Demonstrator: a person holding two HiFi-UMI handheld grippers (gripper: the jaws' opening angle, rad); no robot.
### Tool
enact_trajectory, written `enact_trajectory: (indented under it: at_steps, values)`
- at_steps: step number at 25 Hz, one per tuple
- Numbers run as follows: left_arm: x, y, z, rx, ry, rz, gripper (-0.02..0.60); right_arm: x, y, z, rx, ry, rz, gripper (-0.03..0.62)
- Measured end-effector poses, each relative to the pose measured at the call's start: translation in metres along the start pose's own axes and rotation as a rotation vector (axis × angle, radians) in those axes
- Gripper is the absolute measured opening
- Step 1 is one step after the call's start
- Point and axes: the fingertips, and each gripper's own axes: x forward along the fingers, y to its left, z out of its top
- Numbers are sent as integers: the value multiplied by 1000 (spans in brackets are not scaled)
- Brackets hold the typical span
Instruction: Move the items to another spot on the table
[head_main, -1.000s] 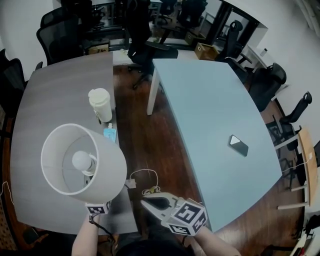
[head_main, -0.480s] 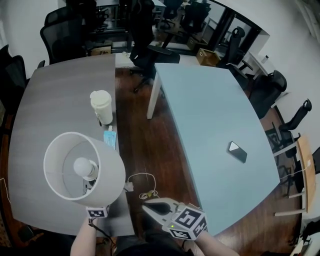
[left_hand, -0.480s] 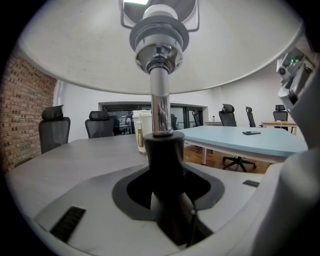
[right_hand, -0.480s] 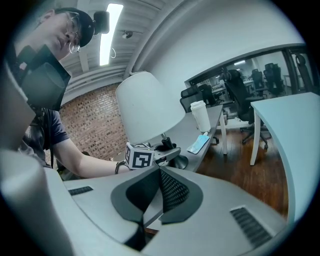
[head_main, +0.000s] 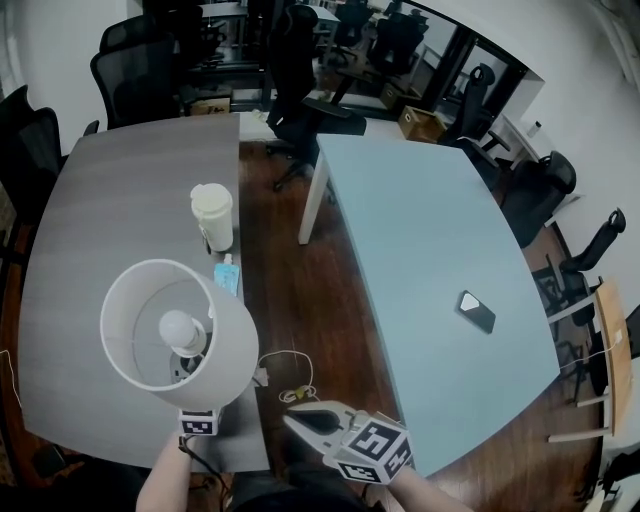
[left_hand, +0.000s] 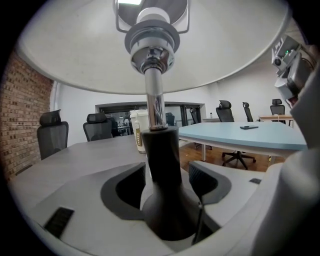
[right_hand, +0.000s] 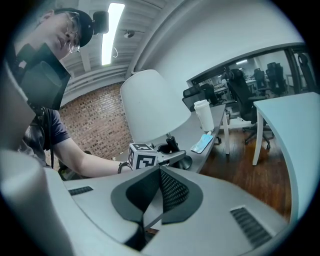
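A table lamp with a white shade (head_main: 175, 330) stands near the front edge of the grey table (head_main: 110, 200). Its dark stem (left_hand: 161, 150) rises between the fingers of my left gripper (left_hand: 162, 175), whose jaws are opening. A gap shows on each side of the stem. From the head view the shade hides those jaws, and only the gripper's marker cube (head_main: 198, 422) shows. My right gripper (head_main: 292, 414) hangs shut and empty over the wooden floor between the tables. A lidded paper cup (head_main: 213, 215) and a small blue packet (head_main: 226, 278) sit beyond the lamp.
A dark phone (head_main: 476, 310) lies on the light blue table (head_main: 420, 220) to the right. A white cable (head_main: 285, 375) trails on the floor between the tables. Office chairs (head_main: 300, 100) stand at the far ends.
The lamp shade looks smaller and sits a little further right, as if lowered onto the table. The right gripper has hardly moved.
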Motion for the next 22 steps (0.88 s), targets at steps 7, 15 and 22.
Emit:
enact_trajectory:
  at_steps: [7,15,22]
  values:
    - [-20,6,-9,-11,44,-25,313,4,3,9,21,-42,22,9]
    - [-58,-5,-27,-14,113,-51,313,-1,12,19,30,-116,64,9]
    - [-91,-23,-25,-77,131,-72,313,-25,-1,23,51,-184,44,9]
